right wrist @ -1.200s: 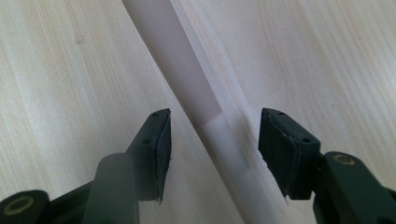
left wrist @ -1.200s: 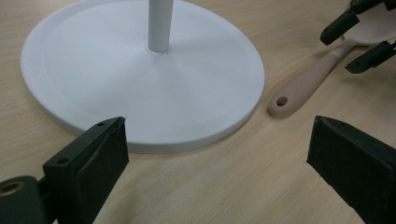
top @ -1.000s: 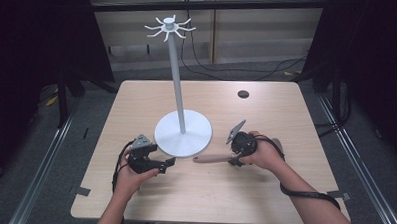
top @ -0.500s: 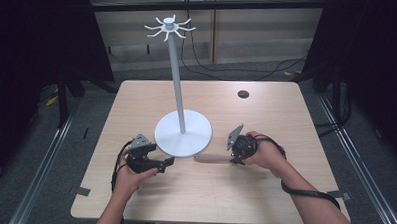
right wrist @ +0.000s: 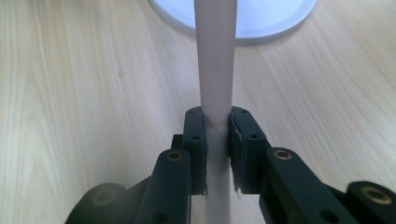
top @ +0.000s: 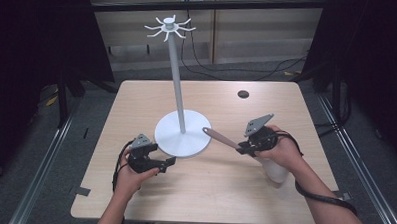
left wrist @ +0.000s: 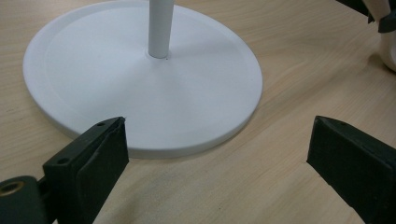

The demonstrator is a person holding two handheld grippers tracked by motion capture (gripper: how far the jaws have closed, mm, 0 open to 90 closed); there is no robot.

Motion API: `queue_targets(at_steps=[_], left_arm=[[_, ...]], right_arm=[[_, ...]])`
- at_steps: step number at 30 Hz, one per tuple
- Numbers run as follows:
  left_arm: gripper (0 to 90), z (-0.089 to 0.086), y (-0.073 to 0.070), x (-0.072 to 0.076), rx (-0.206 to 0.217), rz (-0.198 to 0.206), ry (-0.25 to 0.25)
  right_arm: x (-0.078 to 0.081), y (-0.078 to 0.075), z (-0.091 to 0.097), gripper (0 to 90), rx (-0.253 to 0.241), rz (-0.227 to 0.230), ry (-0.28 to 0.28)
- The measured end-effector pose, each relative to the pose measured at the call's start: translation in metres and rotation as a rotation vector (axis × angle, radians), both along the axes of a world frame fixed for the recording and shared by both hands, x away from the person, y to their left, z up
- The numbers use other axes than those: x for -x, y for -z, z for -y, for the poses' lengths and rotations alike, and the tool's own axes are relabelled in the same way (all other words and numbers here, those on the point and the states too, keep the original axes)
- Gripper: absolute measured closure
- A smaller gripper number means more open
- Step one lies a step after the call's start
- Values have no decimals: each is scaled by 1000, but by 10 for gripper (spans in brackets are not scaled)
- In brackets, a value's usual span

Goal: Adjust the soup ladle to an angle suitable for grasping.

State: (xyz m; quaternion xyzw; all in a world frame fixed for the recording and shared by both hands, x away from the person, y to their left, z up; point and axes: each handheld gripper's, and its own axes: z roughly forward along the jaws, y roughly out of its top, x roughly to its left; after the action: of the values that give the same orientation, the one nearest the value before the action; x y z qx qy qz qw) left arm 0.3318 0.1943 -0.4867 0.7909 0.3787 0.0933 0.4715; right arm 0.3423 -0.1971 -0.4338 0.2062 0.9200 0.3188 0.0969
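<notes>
A utensil with a long pinkish handle (top: 219, 137) and a white head (top: 276, 170) is held off the table at the right. My right gripper (top: 241, 148) is shut on the handle; its jaws have just been closing. In the right gripper view the pads (right wrist: 194, 135) press the handle (right wrist: 215, 56) from both sides. The handle points toward the white stand's round base (top: 183, 136). A tall pole (top: 176, 76) with a ring of hooks (top: 168, 28) rises from that base. My left gripper (top: 167, 163) rests open at the base's front left edge, with nothing between the jaws (left wrist: 219, 123).
A small dark round disc (top: 243, 94) lies on the wooden table (top: 208, 192) at the back right. Cables run across the floor behind the table. The stand's base (left wrist: 140, 70) lies just ahead of the left gripper.
The right gripper has closed on the utensil's handle and lifted it off the table, moving right and up so that the handle tilts. The left hand has stayed put.
</notes>
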Motion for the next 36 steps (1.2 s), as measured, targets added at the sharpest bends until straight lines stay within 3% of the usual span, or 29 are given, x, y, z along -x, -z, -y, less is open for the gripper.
queue_targets(at_steps=[6,12,21,23,32,36], left_arm=[[50,0,-1,0,14,4,1],[50,1,-2,0,11,2,1],[50,3,-2,-1,9,3,9],[50,5,-2,-1,9,4,12],[50,19,-8,0,16,21,54],[50,26,-13,1,34,27,71]], right_arm=[[5,-7,11,786,-109,15,77],[4,-17,16,786,-178,30,113],[4,-26,29,787,-353,66,173],[5,-29,31,787,-404,73,177],[2,-40,22,787,-526,100,169],[2,-46,14,786,-551,111,157]])
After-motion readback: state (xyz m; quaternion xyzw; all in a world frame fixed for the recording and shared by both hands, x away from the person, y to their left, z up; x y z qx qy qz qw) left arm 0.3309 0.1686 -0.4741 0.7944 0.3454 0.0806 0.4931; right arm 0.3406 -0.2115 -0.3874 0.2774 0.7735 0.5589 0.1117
